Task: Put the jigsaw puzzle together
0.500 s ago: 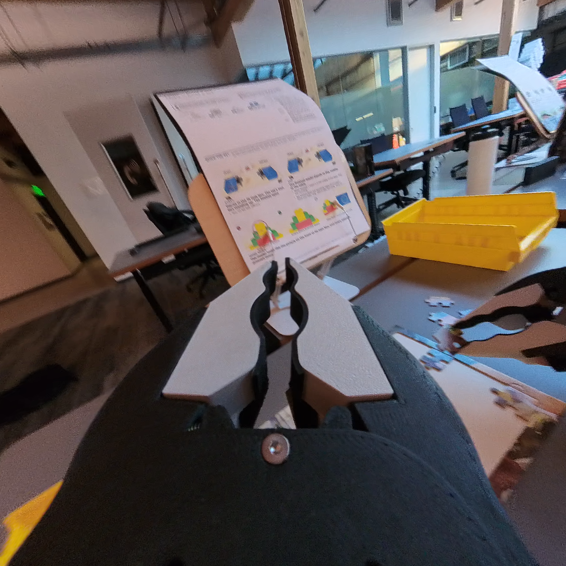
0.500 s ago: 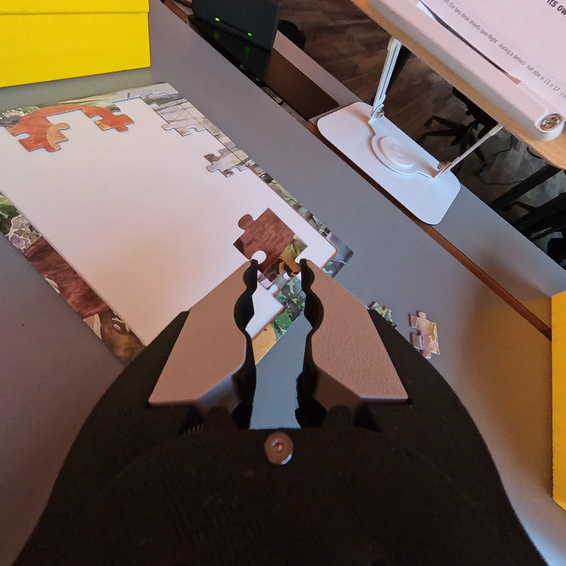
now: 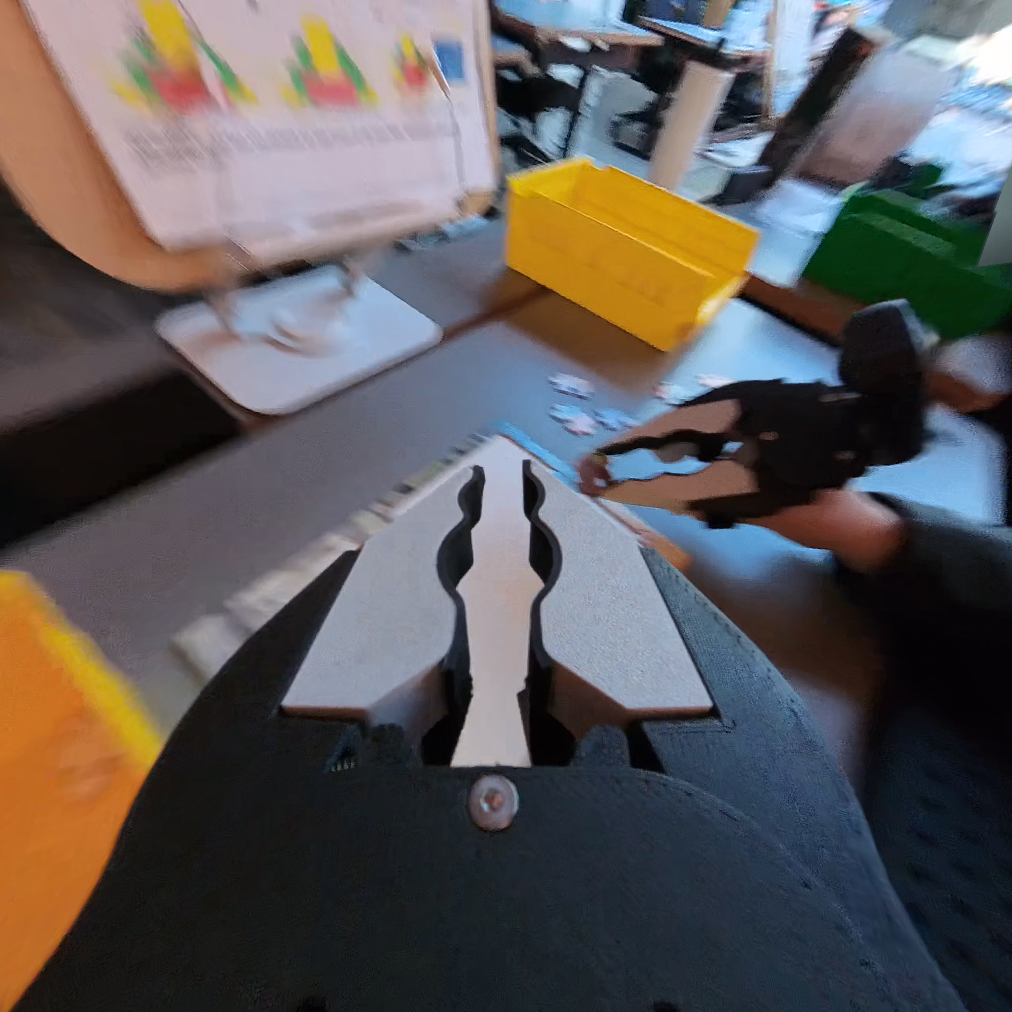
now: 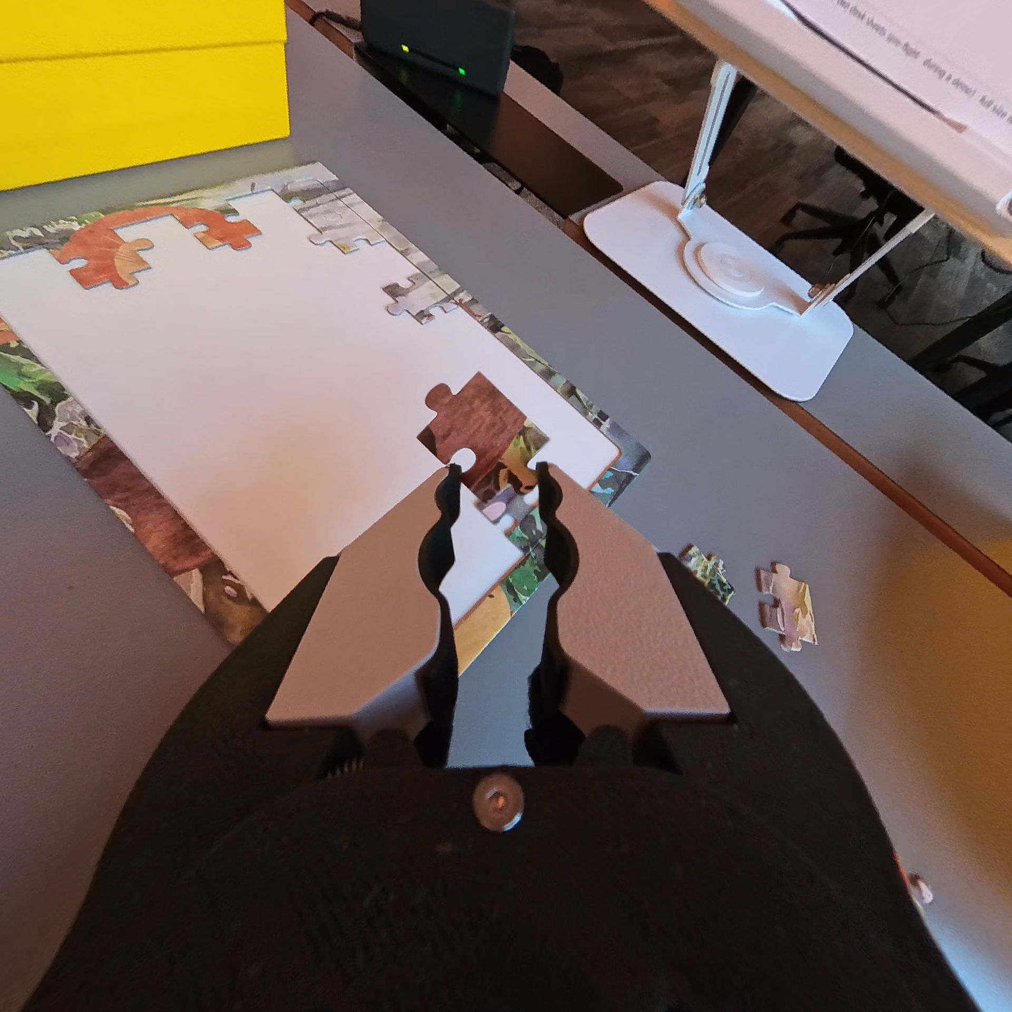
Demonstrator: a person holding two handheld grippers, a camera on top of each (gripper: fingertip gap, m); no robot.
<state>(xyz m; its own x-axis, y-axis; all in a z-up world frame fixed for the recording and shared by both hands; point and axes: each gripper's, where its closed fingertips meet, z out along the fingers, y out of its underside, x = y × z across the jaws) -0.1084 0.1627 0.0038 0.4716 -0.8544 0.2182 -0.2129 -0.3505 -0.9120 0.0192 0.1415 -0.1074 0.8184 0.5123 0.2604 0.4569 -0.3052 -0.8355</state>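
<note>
The puzzle board (image 4: 230, 394) is white inside, with a border of joined pieces, and lies on the grey table. A brown piece (image 4: 476, 421) lies on the board at its near right corner, next to joined pieces. My right gripper (image 4: 495, 468) is open and empty, with its tips just short of the brown piece. It also shows in the blurred left wrist view (image 3: 597, 476), low over the board's corner. My left gripper (image 3: 504, 471) is open and empty, held above the board's edge (image 3: 493, 460).
Two loose pieces (image 4: 788, 608) lie on the table right of the board, and more (image 3: 575, 405) lie beyond it. A yellow bin (image 3: 630, 257) stands at the back, and another (image 3: 55, 712) at the near left. A white stand base (image 4: 723, 295) holds an instruction sheet. A black device (image 4: 438, 49) sits behind. My right fingertips sit around 20 cm from my left ones. From my left tips it is roughly 40 cm to the black device (image 4: 438, 49); from my right, 45 cm.
The left gripper has swung down and forward towards the table, and its jaws have parted a little wider. The right gripper has stayed open over the brown piece, nearly still.
</note>
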